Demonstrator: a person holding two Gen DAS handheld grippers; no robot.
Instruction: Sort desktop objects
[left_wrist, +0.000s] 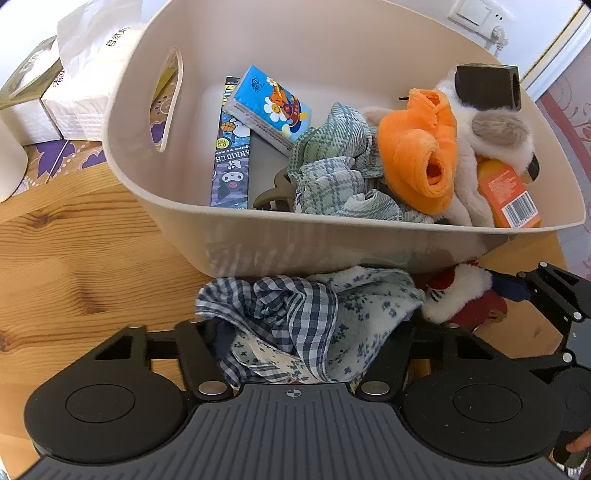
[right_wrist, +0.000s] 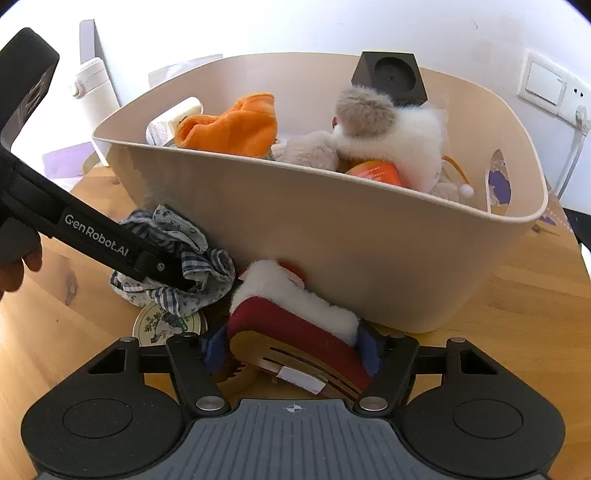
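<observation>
On the left, the left gripper (left_wrist: 295, 332) points steeply down at the wooden table (left_wrist: 92, 266) with its jaws partly closed around a crumpled bundle of blue checked and flowered cloth (left_wrist: 295, 317). The cloth fills the gap between the fingers and, in the right wrist view, the gripper's dark tip is buried in the folds, so I judge it gripped, though the pads themselves are hidden. The bundle lies on the table just this side of the beige basket (left_wrist: 332, 240), touching or nearly touching its near wall, so the move that follows turns on one thing — the basket's rim stands directly ahead of and above the cloth, and the bundle would have to go up and forward over it. To the right, the right gripper (right_wrist: 291, 354) sits beside the left one, jaws partly closed on a red plush piece with white fur trim (right_wrist: 295, 314) that lies against the same wall; a wooden slotted piece (right_wrist: 291, 362) is caught under it, and a round tin lid (right_wrist: 162, 325) rests on the table between the two bundles. Each hand is nearer its own item. Inside the basket, left to right: a sticker book (left_wrist: 231, 155), a blue tissue pack (left_wrist: 269, 105), a brown hair claw (left_wrist: 273, 192), a green plaid cloth (left_wrist: 332, 166), an orange fleece piece (left_wrist: 421, 155), a white-and-grey plush toy (left_wrist: 491, 129), an orange packet (left_wrist: 508, 195) — and a black block (left_wrist: 487, 86) at the far rim.
</observation>
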